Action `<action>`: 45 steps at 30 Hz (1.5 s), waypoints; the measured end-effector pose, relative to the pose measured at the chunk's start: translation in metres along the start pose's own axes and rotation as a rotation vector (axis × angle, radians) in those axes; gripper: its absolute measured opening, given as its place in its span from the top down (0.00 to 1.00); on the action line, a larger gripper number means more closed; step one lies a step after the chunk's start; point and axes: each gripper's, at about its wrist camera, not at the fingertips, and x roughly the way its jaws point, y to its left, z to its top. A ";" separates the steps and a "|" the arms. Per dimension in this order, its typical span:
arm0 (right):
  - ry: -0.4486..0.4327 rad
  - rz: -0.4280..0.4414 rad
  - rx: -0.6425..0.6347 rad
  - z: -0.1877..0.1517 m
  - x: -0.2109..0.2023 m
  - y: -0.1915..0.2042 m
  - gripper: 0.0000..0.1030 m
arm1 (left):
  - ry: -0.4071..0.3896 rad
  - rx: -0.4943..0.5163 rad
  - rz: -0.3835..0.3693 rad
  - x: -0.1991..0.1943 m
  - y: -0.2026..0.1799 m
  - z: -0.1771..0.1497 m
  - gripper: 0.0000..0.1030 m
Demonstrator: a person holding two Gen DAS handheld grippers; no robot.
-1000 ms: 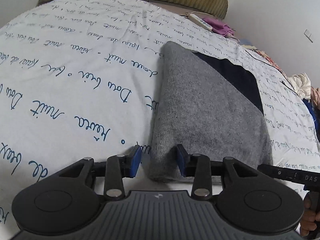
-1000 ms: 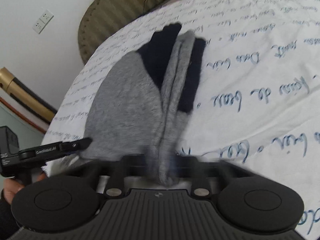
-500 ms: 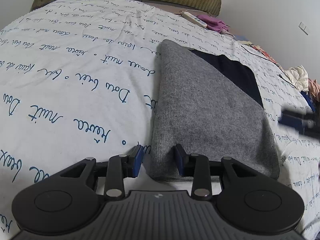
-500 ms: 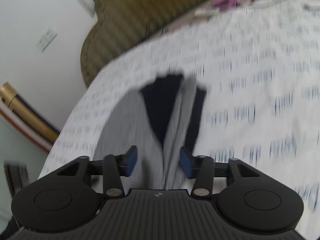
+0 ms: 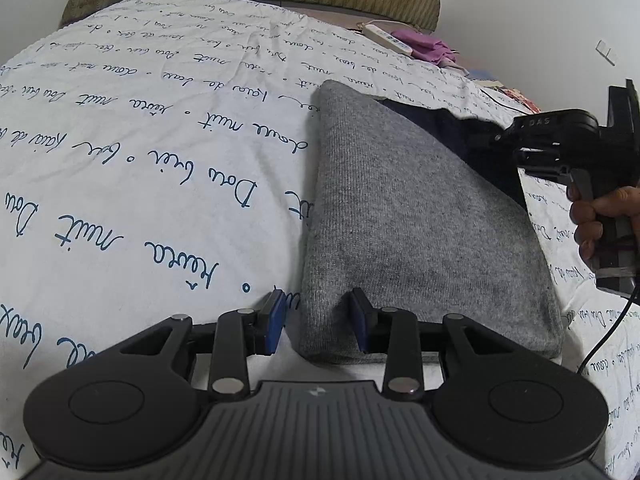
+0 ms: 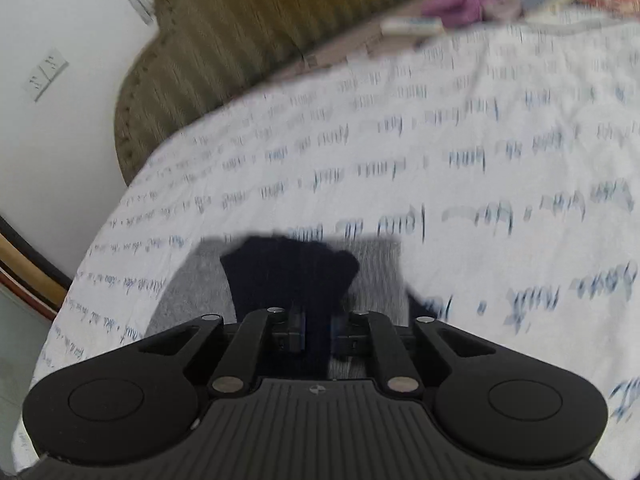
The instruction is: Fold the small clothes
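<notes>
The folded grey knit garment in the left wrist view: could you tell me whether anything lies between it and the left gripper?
Nothing visible does: the left gripper already straddles the folded grey knit garment's near corner.

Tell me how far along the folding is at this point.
Done: the grey-and-navy garment lies folded into a flat panel on the bed sheet. In hand: the right tongs have just closed on its navy end; the left tongs sit open astride its near corner. Left: probably another fold of the navy end.
</notes>
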 end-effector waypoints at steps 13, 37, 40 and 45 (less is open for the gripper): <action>-0.207 -0.027 -0.001 -0.007 -0.053 0.003 0.76 | -0.008 0.011 0.016 -0.002 -0.004 -0.002 0.66; -0.097 0.041 -0.266 -0.080 -0.075 0.073 0.46 | -0.227 0.270 -0.017 -0.058 -0.047 -0.018 0.68; -0.008 -0.002 -0.261 -0.098 -0.053 0.063 0.47 | -0.095 0.320 -0.028 -0.023 -0.059 -0.025 0.67; -0.027 0.094 -0.127 -0.090 -0.068 0.043 0.43 | -0.111 0.205 -0.140 -0.038 -0.039 -0.008 0.67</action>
